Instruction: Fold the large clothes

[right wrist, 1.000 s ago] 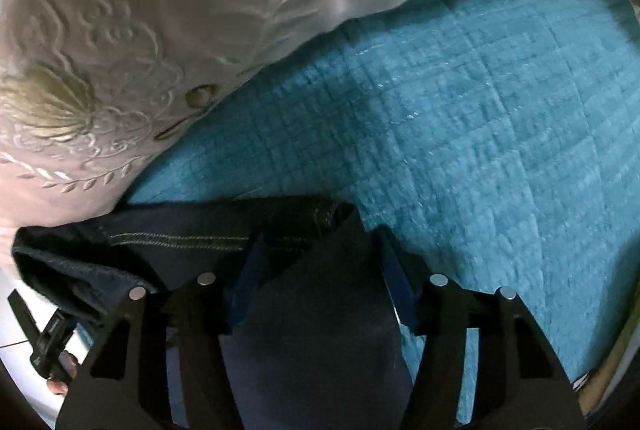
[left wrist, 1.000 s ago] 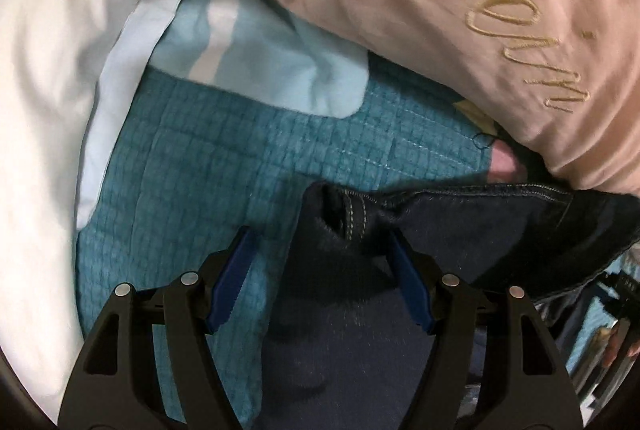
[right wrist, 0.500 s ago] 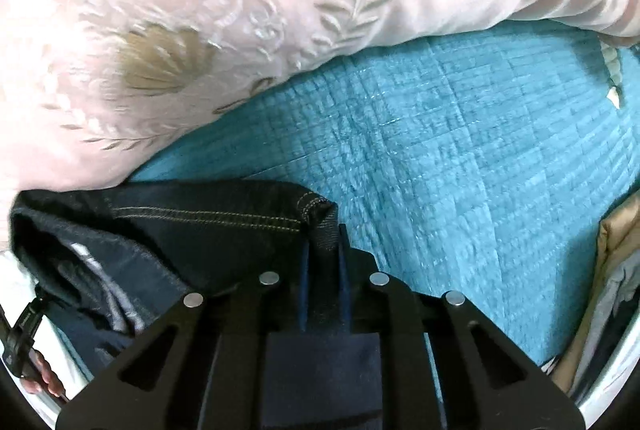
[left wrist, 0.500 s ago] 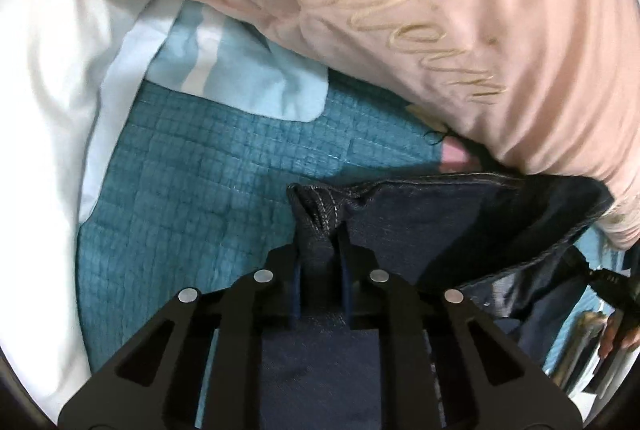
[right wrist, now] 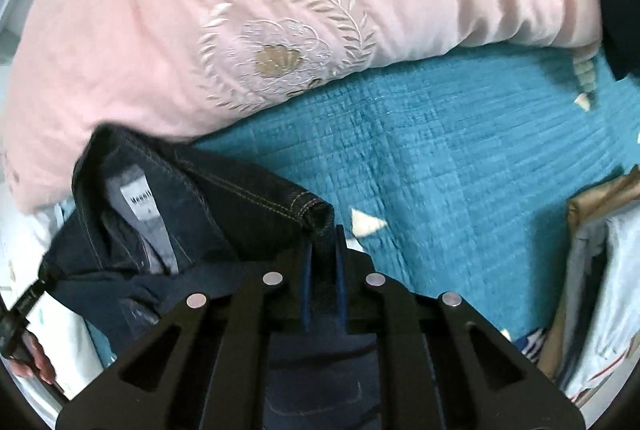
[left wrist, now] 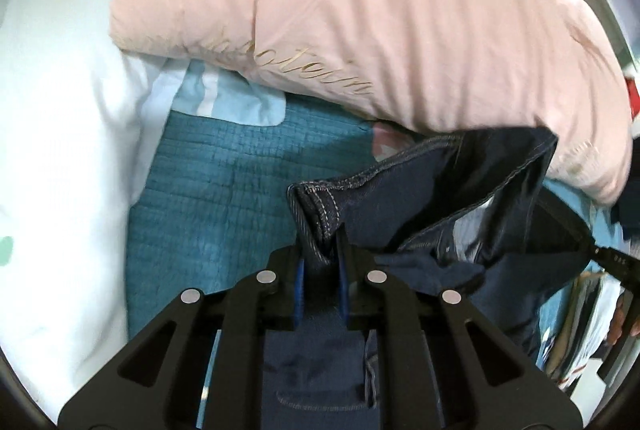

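A pair of dark blue jeans (left wrist: 448, 189) hangs by its waistband above a teal quilted bedspread (left wrist: 224, 197). My left gripper (left wrist: 319, 244) is shut on one corner of the waistband, the denim pinched between its blue pads. My right gripper (right wrist: 323, 242) is shut on the opposite corner of the jeans (right wrist: 224, 197). The waistband sags open between the two grips, and a white size label (right wrist: 140, 201) shows inside. The legs hang below and are hidden behind the gripper bodies.
A large pink embroidered duvet (left wrist: 380, 13) (right wrist: 248, 21) lies bunched along the far side of the bedspread (right wrist: 460, 157). White bedding (left wrist: 60, 133) lies at the left. Folded clothes (right wrist: 600, 270) are stacked at the right edge. A hand (right wrist: 34, 362) shows at the lower left.
Both grippers went from open around the waistband corners to shut on them. Both then rose, lifting the jeans off the bedspread so the waistband opens and the label shows.
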Motion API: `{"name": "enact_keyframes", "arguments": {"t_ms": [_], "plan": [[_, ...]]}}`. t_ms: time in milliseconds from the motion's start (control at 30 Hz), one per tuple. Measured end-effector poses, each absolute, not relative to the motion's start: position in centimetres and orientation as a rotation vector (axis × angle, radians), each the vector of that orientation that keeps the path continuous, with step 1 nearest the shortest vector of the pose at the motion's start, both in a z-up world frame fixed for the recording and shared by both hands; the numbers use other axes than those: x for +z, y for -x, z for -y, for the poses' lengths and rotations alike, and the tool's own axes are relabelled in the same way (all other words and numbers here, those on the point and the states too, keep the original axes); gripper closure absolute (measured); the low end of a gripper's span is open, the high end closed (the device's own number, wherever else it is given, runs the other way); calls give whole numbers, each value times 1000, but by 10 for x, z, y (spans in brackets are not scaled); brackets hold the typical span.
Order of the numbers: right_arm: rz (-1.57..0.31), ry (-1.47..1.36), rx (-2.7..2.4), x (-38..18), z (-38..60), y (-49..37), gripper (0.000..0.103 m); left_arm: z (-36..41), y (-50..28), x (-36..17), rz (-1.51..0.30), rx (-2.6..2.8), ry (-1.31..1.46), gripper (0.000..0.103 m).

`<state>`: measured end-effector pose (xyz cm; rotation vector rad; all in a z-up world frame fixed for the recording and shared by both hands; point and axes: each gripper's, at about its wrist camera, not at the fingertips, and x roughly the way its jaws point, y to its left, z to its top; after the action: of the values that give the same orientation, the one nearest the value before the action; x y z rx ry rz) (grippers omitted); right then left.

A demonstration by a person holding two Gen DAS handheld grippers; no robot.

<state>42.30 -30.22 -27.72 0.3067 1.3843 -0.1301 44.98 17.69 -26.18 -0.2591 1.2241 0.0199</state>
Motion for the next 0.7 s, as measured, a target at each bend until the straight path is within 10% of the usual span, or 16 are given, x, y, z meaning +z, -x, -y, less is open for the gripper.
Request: {"name": "enact_keyframes", "arguments": {"t_ms": [700], "plan": [[-1283, -372, -33, -188, 300, -229, 95, -175, -240, -199, -1112, -13, 264, 91]]}}
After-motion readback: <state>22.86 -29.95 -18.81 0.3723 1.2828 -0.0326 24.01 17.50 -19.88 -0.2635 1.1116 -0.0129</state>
